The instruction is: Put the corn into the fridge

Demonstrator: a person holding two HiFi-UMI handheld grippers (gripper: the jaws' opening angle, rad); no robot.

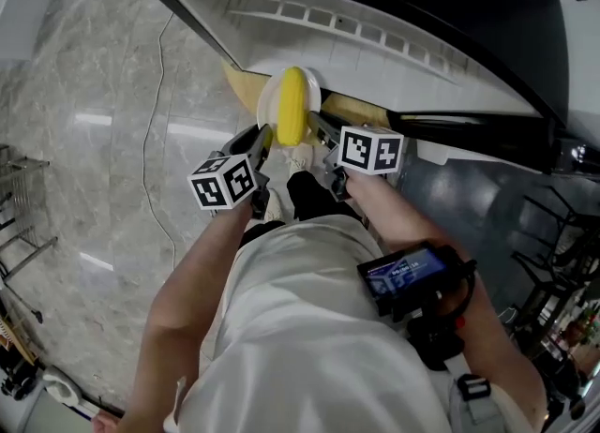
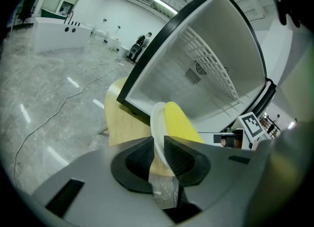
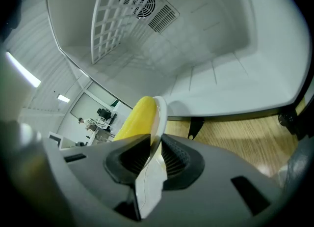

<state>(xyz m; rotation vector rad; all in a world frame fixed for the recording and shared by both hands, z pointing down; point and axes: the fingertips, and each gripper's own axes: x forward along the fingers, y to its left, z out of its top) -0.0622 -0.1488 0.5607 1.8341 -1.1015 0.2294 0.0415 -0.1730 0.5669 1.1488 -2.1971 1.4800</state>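
Head view looks steeply down on a grey marble floor [image 1: 94,122], with a thin cable [image 1: 150,141] trailing across it. An open fridge [image 1: 375,37] fills the top of that view, black outside and white inside. The right gripper view looks into it and shows a white wire shelf [image 3: 117,19] and a round fan vent [image 3: 147,2] on the back wall. The fridge stands on a pale wooden table [image 1: 361,108], whose top shows under the fridge's front edge.

A person in a light shirt [image 1: 309,328] stands before the opening, both forearms stretched forward, with a small screen [image 1: 405,275] by the right forearm.

The left gripper [image 1: 265,133] and the right gripper [image 1: 317,124] reach toward the fridge side by side. Between them they carry a white plate [image 1: 270,103]. Each gripper view shows its ribbed pads pinched on the plate's thin rim, the left on the left edge and the right on the right edge.

The corn [image 1: 292,105], a yellow cob, lies on the plate between the two grippers. Plate and cob are held just in front of the fridge's lower front edge, above the table, not yet inside.
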